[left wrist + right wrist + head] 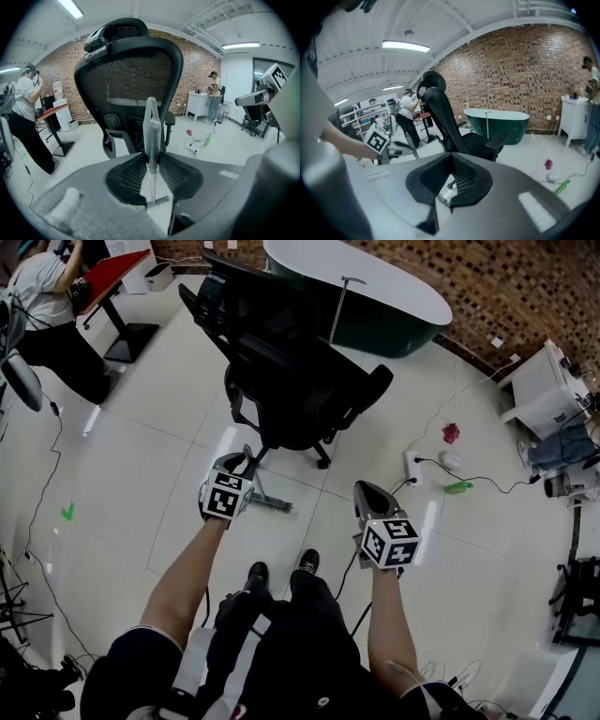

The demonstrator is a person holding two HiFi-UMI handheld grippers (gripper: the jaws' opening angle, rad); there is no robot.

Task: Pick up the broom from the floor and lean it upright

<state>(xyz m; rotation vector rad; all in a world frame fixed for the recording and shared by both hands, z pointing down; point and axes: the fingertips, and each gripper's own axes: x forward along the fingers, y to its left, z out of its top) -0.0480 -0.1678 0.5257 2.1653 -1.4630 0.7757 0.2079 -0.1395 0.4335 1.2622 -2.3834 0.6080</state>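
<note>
One broom (pixel 151 123), clamped in left tool (pixel 152 159), square-marker cube (pixel 226 495)

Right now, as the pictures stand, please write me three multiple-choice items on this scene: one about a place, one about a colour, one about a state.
1. Where does the bathtub stand?
A. beyond the office chair, by the brick wall
B. behind the person's feet
C. on the red desk

2. What colour is the office chair?
A. white
B. black
C. red

3. What is the left gripper doing?
A. hanging open and empty
B. clamped on the chair's armrest
C. clamped on the broom handle

Answers:
1 A: the head view shows the bathtub past the office chair, along the brick wall.
2 B: its seat, back and base are all black.
3 C: in the left gripper view both pads press on the pale broom handle between them.
</note>
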